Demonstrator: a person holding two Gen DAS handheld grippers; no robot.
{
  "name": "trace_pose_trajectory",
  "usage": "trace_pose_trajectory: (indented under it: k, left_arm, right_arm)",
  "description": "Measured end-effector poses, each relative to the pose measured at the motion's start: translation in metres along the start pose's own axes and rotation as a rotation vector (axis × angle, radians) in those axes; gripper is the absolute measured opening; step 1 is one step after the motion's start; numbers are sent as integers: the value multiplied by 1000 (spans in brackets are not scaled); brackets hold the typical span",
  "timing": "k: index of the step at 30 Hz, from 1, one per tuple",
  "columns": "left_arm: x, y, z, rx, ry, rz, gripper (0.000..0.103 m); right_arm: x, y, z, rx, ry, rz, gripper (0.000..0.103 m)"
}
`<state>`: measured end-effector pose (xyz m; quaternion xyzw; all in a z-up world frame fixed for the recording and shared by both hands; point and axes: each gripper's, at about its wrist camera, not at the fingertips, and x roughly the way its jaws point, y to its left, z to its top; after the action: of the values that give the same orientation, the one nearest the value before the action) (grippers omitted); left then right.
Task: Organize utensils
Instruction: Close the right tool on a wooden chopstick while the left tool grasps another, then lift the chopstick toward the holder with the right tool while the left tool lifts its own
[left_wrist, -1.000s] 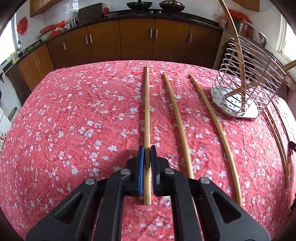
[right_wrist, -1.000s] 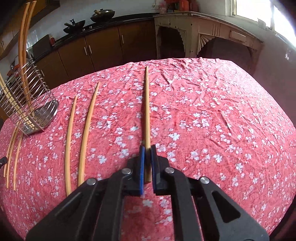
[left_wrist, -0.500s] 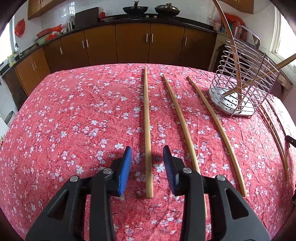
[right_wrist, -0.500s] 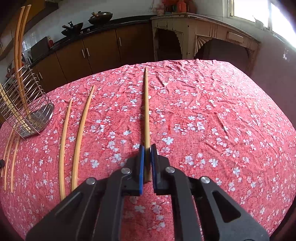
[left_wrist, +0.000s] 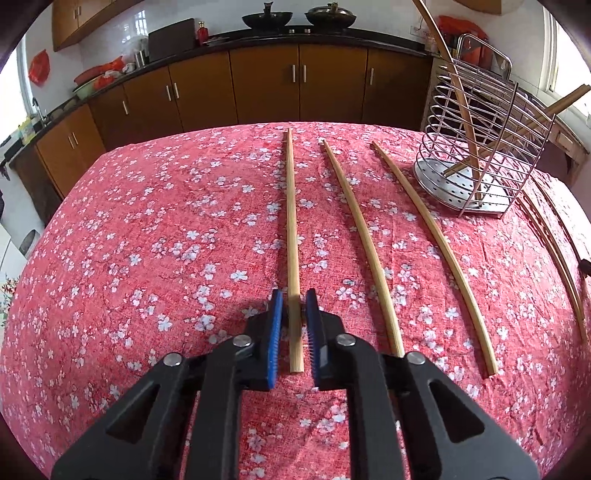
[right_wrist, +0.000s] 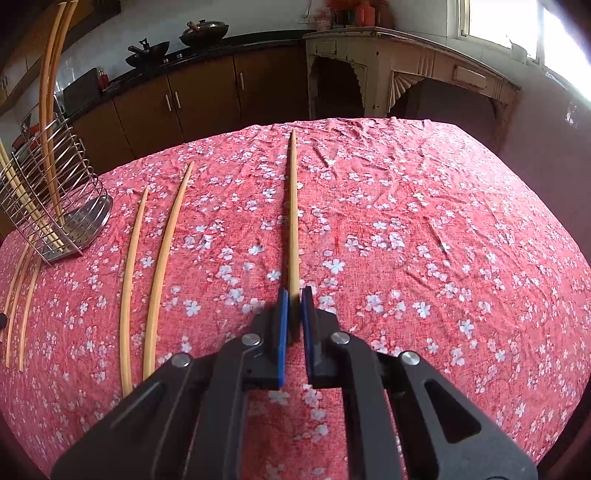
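Note:
Long wooden chopsticks lie on a red floral tablecloth. In the left wrist view my left gripper (left_wrist: 294, 299) is closed around the near end of one chopstick (left_wrist: 291, 221), its blue pads touching it. Two more chopsticks (left_wrist: 362, 240) (left_wrist: 432, 236) lie to its right. In the right wrist view my right gripper (right_wrist: 293, 295) is shut on another chopstick (right_wrist: 293, 206) and holds it above the cloth. A wire utensil holder (left_wrist: 476, 147) stands at the right with chopsticks in it; it also shows in the right wrist view (right_wrist: 48, 199).
Two chopsticks (right_wrist: 147, 273) lie left of my right gripper. Thin sticks (right_wrist: 18, 306) lie beside the holder near the table edge. Brown kitchen cabinets (left_wrist: 258, 85) stand beyond the table's far edge. A white arched cabinet (right_wrist: 406, 70) stands at the back right.
My left gripper opened half a second ago and has now closed again on the chopstick, gripping nearer its end. My right gripper keeps its chopstick and has lifted slightly.

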<state>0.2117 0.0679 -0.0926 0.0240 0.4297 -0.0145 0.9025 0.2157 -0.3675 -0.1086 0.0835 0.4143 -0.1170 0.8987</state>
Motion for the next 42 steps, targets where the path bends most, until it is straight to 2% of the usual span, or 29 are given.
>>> trace_pose_trajectory:
  k: [6,8,11,16,22,27,34,42]
  left_arm:
    - [-3,0,-1,2,10,-1,7]
    - [-6,1,2,-8,10,-13,7]
    - [-20,6,4,-8,-33,-27,7]
    - [-56,11,12,-32,-146,-47,7]
    - [-105,16,41,-79,-328,-70,7]
    - [-134,18,69,-134,-435,-76,7]
    - [-154,16,103,-157,-519,-72,7]
    - [-172,9,115,-124,-574,-70,7]
  right_arm:
    - [-6,-8,-1,22,-20,39,8]
    - [-18,-9,-1,11,-61,35,8]
    - [-37,-13,2,8,-117,30,8]
    - [-79,-20,15,20,-265,22,8]
    - [-128,-22,39,35,-458,19,8]
    - [-154,-21,63,60,-562,50,8]
    - [-169,-22,92,89,-627,69,8]
    - [-194,-12,107,77,-626,133,8]
